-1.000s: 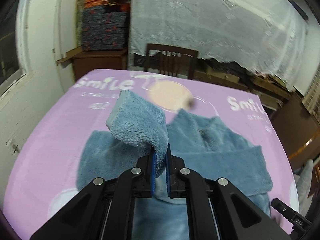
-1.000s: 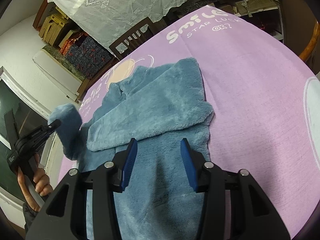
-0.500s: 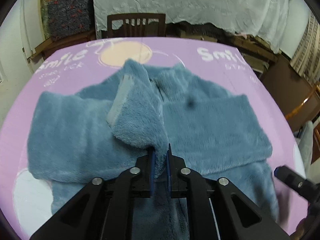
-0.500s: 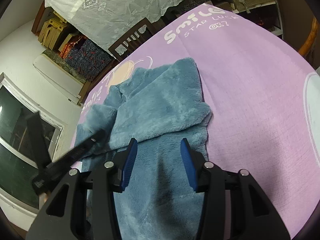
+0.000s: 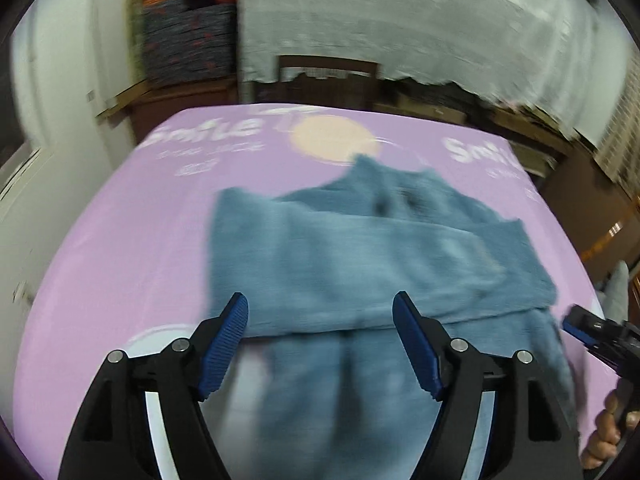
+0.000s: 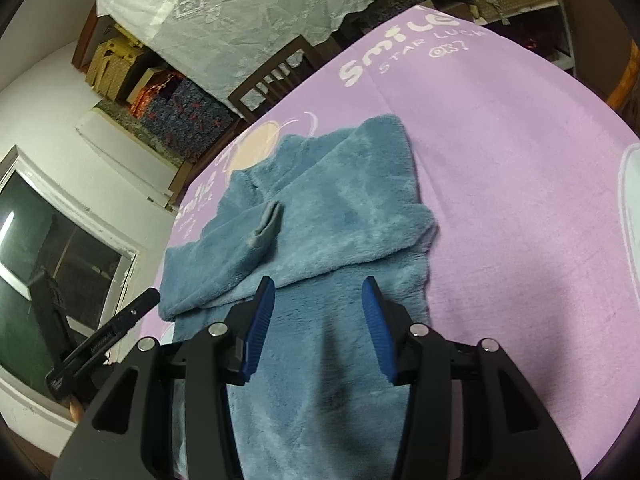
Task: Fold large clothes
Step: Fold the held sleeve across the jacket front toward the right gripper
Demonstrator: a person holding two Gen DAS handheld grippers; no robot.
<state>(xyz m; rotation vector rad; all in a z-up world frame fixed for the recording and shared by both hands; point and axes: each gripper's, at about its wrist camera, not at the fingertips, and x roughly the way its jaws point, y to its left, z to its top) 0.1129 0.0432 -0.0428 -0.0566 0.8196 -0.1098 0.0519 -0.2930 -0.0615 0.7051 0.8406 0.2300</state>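
Note:
A blue fleece garment [image 5: 360, 264] lies flat on the purple cloth-covered table [image 5: 132, 220], both sleeves folded across its chest. In the right wrist view the garment [image 6: 340, 216] shows the left sleeve's grey cuff [image 6: 266, 226] resting on top. My left gripper [image 5: 320, 316] is open and empty, hovering above the garment's lower part. My right gripper [image 6: 318, 304] is open and empty, above the garment's lower body. The left gripper also shows at the left edge of the right wrist view [image 6: 116, 328].
A wooden chair [image 5: 326, 76] stands at the table's far edge. A white lace cloth [image 5: 420, 20] covers furniture behind it. Patterned boxes [image 5: 188, 44] are stacked at the back left. A window [image 6: 48, 264] is on the left wall.
My left gripper carried the sleeve across the chest, opened and let it go, then drew back. The sleeve now lies flat. My right gripper stayed open and nearly still.

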